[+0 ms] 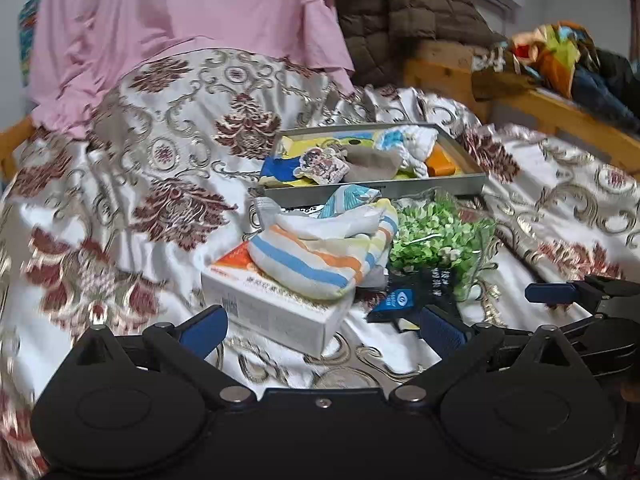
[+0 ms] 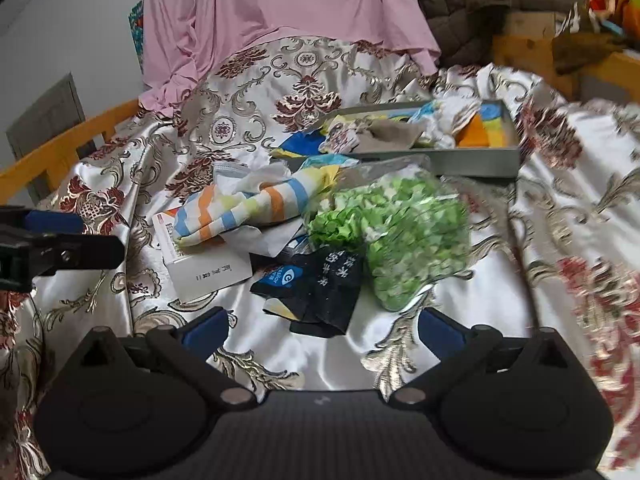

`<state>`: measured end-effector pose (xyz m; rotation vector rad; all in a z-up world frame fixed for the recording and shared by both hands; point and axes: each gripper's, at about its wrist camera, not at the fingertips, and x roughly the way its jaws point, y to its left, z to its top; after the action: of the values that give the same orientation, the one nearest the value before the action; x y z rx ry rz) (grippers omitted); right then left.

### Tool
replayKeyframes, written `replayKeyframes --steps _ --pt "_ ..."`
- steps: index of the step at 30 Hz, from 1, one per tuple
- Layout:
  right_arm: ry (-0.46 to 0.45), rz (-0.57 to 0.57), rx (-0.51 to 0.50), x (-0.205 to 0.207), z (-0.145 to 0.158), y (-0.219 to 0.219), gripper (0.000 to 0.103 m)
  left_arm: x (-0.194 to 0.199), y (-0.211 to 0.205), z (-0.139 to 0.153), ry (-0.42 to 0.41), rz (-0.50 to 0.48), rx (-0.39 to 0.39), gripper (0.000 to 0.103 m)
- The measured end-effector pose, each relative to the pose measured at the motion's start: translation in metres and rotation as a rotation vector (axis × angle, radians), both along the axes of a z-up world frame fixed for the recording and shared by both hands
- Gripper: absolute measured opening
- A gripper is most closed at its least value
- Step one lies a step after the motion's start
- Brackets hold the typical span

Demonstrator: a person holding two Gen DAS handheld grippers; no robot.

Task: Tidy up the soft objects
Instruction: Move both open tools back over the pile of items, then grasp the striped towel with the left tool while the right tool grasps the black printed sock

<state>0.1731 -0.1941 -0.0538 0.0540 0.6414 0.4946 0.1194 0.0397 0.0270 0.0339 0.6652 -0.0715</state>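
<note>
Showing soft, even indoor light, with sheen glinting off the satin bedspread (image 1: 168,184) and only faint shadows under the striped cloth (image 1: 320,256). Smearing with motion blur toward the sides, strongest over the bag of green leaves (image 2: 404,240) in the right wrist view. Bending and darkening at the fisheye corners.

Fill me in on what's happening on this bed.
A person holds two tongs over a patterned satin bedspread, both open and empty. Left tongs face a striped cloth lying on a white box; right tongs face a black sock beside a bag of green leaves. A grey tray behind already holds some fabrics.
</note>
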Motion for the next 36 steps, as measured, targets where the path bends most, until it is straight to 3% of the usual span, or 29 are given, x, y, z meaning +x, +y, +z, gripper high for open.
replayKeyframes --steps 8,9,11,15,22,30,33,36 --pt "0.054 0.055 0.106 0.023 -0.021 -0.001 0.102 0.052 0.002 -0.010 0.070 -0.075 0.073 0.101" --pt "0.063 0.054 0.126 0.027 -0.022 -0.002 0.100 0.058 0.002 -0.012 0.082 -0.080 0.073 0.099" --pt "0.077 0.054 0.180 0.034 -0.025 -0.004 0.087 0.070 0.000 -0.016 0.119 -0.101 0.051 0.094" --pt "0.080 0.030 0.195 0.040 -0.028 -0.005 0.085 0.085 0.000 -0.023 0.166 -0.083 -0.032 0.085" --pt "0.132 0.000 0.226 0.052 -0.037 0.000 0.085 0.099 -0.013 -0.029 0.192 -0.096 0.020 0.077" --pt "0.152 -0.027 0.263 0.061 -0.042 0.004 0.081 0.106 0.003 -0.028 0.240 -0.042 -0.023 0.052" --pt "0.152 -0.037 0.261 0.065 -0.043 0.007 0.072 0.109 0.008 -0.027 0.243 -0.025 -0.049 0.041" --pt "0.151 -0.056 0.248 0.067 -0.045 0.009 0.054 0.110 0.009 -0.025 0.243 -0.023 -0.065 0.027"
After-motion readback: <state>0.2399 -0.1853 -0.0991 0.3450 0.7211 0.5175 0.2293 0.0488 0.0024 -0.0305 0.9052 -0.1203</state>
